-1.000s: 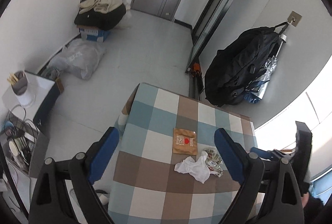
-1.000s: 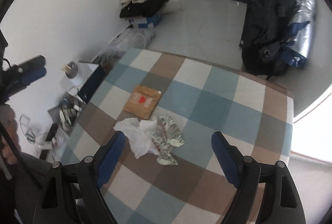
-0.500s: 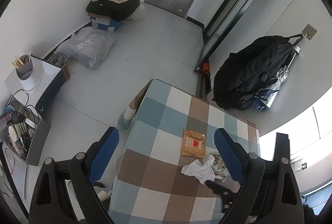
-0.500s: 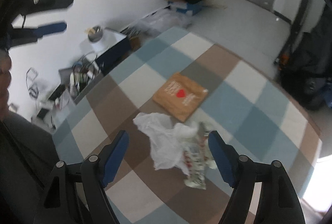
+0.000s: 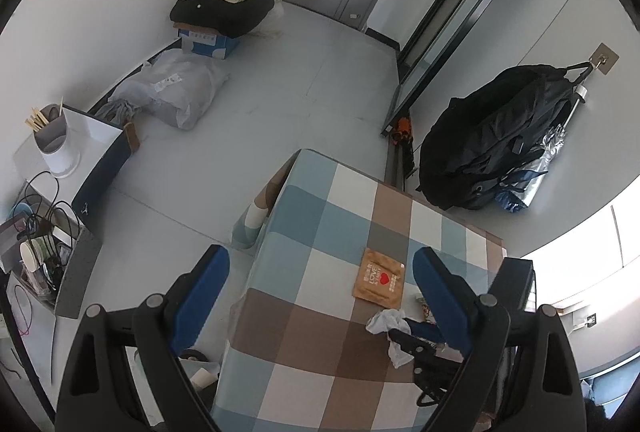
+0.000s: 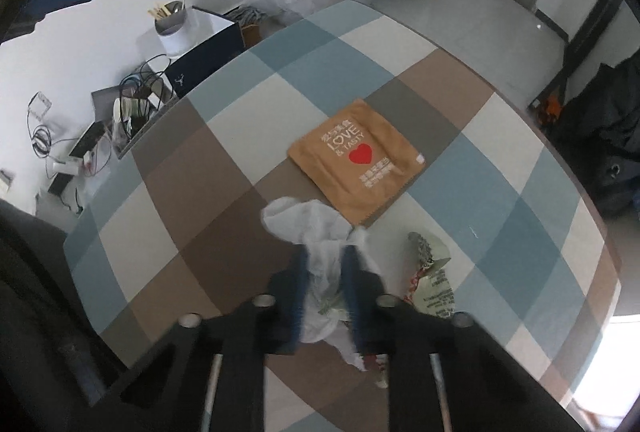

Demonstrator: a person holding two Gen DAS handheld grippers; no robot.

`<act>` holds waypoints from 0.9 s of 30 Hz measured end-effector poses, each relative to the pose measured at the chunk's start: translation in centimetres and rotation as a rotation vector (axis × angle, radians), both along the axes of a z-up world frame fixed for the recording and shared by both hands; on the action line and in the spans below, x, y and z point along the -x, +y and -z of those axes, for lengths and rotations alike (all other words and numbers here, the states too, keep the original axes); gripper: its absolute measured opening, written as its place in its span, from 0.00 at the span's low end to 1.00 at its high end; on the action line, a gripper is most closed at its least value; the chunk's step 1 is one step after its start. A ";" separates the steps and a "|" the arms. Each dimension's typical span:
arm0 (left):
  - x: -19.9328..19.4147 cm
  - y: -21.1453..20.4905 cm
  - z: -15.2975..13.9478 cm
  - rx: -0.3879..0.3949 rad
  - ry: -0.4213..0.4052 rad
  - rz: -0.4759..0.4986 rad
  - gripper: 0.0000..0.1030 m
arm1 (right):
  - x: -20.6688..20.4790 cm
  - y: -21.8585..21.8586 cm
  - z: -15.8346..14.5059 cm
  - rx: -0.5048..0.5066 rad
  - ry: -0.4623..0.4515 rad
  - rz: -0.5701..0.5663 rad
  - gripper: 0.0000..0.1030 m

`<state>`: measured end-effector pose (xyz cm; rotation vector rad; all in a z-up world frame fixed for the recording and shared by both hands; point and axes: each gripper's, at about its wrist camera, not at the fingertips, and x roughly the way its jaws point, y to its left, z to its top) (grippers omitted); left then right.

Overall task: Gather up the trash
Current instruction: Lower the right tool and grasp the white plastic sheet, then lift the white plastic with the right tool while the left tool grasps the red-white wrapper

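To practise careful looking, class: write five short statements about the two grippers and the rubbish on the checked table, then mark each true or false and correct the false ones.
1. The right gripper has closed on the white crumpled plastic. True.
2. The left gripper grips the brown pouch. False: it is open and holds nothing.
3. The brown pouch bears a red heart. True.
4. The brown pouch lies on the floor. False: it lies on the checked table.
5. A printed wrapper lies beside the right gripper. True.
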<state>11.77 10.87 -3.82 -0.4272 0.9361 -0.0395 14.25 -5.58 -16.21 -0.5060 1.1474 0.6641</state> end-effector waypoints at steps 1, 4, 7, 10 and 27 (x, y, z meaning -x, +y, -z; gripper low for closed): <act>0.0 0.0 0.0 -0.003 0.001 0.000 0.88 | 0.1 -0.1 -0.1 -0.016 0.007 0.003 0.11; -0.1 -0.1 0.1 -0.018 -0.001 0.001 0.88 | 0.2 -0.9 -1.8 -0.119 0.006 0.016 0.10; -0.1 -0.2 0.4 -0.042 0.003 -0.001 0.88 | 0.2 -2.7 -4.2 -0.264 0.017 0.064 0.10; -0.1 0.0 1.0 -0.051 0.023 -0.001 0.88 | 0.2 -5.4 -6.7 -0.405 0.010 0.130 0.10; -1.5 -8.9 4.4 -0.155 0.112 0.215 0.84 | 0.0 -15.8 -11.1 -0.586 -0.073 0.349 0.10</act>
